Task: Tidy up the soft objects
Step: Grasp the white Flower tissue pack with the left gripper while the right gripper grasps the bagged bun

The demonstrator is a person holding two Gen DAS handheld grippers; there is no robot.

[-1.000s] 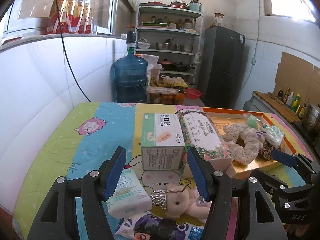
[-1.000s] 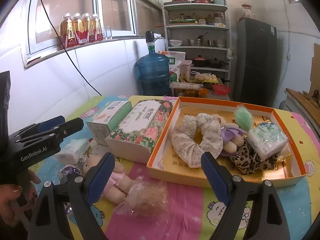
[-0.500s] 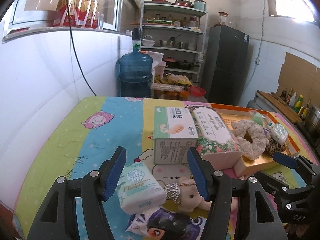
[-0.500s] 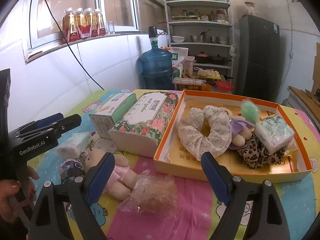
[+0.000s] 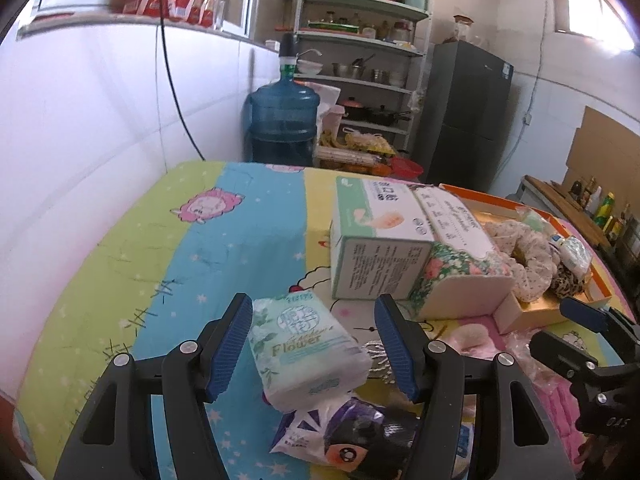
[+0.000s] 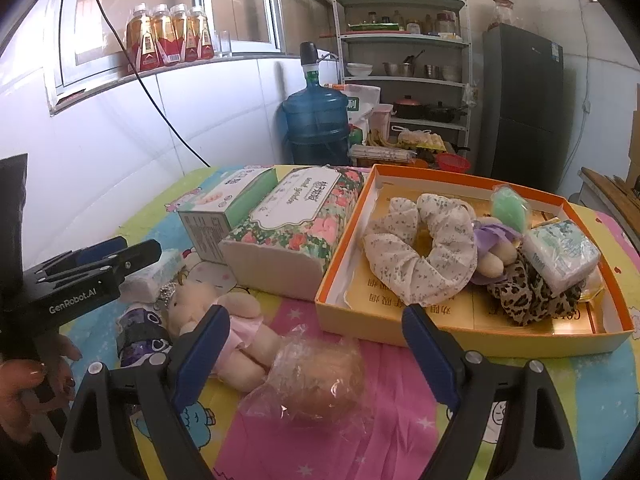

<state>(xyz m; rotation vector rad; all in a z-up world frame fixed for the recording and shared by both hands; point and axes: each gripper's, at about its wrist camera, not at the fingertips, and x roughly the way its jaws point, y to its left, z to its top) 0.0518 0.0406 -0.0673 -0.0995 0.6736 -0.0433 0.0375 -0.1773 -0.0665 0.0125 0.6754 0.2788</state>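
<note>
A cartoon-print tablecloth (image 5: 120, 264) is covering the table. At two o'clock in the right wrist view an orange tray (image 6: 472, 332) is holding a floral scrunchie (image 6: 424, 248), a leopard scrunchie (image 6: 532, 300), a small doll (image 6: 490, 248), a green pouch (image 6: 510, 210) and a tissue pack. A floral tissue box (image 6: 296, 224) is touching the tray's nine o'clock side, with a green-and-white box (image 6: 224, 208) just beside it. A plush bear (image 6: 216, 316) is lying at nine o'clock, a crinkled clear bag (image 6: 316, 380) beside it. The left gripper (image 5: 314, 344) is hanging open, its jaws straddling a Flower tissue pack (image 5: 304, 348) without pressing it. The right gripper (image 6: 316, 356) is standing wide open above the clear bag, gripping nothing.
</note>
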